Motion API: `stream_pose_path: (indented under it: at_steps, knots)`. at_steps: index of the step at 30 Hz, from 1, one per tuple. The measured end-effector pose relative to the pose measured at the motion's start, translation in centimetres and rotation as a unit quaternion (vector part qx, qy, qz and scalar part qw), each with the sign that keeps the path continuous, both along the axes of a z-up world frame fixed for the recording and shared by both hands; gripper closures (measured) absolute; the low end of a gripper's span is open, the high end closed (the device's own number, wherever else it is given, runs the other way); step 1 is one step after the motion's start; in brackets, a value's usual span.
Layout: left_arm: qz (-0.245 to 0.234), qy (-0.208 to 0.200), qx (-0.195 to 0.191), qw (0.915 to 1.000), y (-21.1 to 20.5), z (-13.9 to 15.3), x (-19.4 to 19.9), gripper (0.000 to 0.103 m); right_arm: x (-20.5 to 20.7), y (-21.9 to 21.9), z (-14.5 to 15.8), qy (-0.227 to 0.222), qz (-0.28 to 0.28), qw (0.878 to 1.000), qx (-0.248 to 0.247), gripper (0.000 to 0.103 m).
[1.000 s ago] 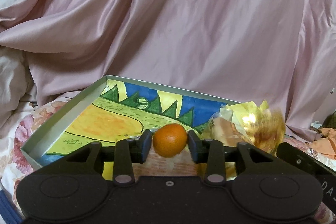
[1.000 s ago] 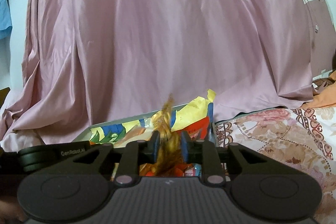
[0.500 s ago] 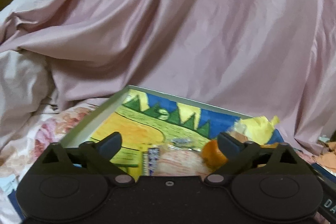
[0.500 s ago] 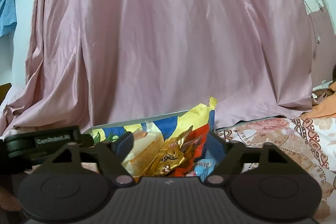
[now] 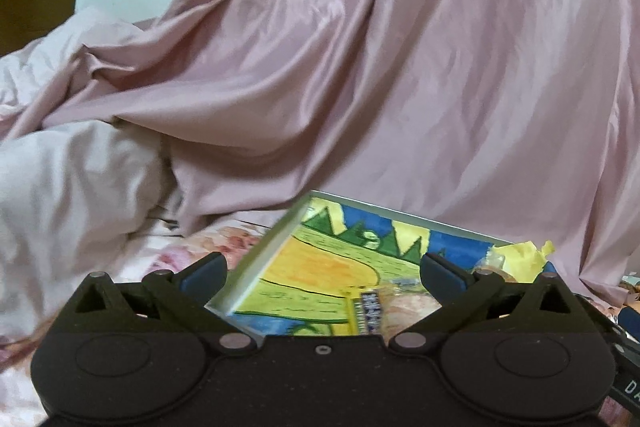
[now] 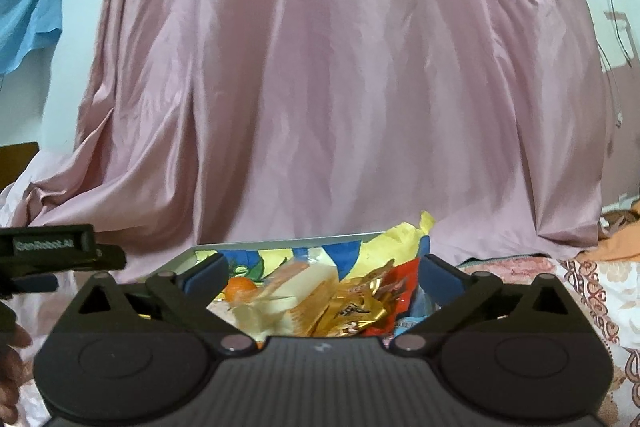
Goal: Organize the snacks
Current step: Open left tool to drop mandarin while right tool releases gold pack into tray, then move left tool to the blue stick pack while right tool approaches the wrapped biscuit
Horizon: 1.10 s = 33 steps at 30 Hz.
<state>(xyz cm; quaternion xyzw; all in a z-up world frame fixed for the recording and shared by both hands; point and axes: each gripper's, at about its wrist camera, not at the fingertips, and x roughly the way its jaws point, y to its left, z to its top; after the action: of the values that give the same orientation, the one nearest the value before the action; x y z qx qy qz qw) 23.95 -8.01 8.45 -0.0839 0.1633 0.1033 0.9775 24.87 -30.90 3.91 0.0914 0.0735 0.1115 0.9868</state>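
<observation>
1. Since a second ago: orange [image 6: 239, 287] let go by the left gripper [image 5: 323, 273], gold wrapper [image 6: 356, 309] let go by the right gripper [image 6: 323, 273]; both snacks now lying in the tray [image 5: 256, 259].
2. Left gripper: jaws opening, spread wide, nothing between the pads; only the tray's painted floor visible through the gap.
3. Right gripper: jaws opening, spread wide, gripping nothing; snack heap visible between the fingers, below and beyond them.
4. Inside the tray, right wrist view: orange near the left wall, touching a pale clear-wrapped cake [image 6: 288, 291]; gold wrapper just right of that cake; red packet [image 6: 404, 287] against the right end, under a yellow bag [image 6: 400, 239] leaning on the back rim.
5. Inside the tray, left wrist view: striped blue-and-white packet [image 5: 370, 311] near the front, beside a pinkish wrapped snack [image 5: 408, 307]; left half of the floor bare, painted with green hills and a yellow field.
6. Behind the tray: pink draped sheet [image 5: 400, 87].
7. Under the tray: floral bedspread [image 6: 592, 291].
8. Left of the tray in the right wrist view: the other gripper's black body [image 6: 52, 251], well apart from the snacks.
</observation>
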Motion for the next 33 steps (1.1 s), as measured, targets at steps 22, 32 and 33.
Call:
stream_pose_path:
  at_steps: [22,32,33]
  knots:
    - [0.047,0.030,0.010,0.9984,8.2,-1.7,-11.0,0.001,-8.4,5.7,0.1,0.015,0.079,0.995,-0.061,0.000]
    - [0.059,0.065,0.000,0.9962,11.7,-4.8,-15.6,0.001,-13.4,9.2,-1.5,0.073,0.113,0.987,-0.087,0.000]
    - [0.060,0.068,-0.003,0.9958,12.0,-5.2,-16.0,0.001,-13.8,9.5,-1.8,0.081,0.117,0.986,-0.091,0.000]
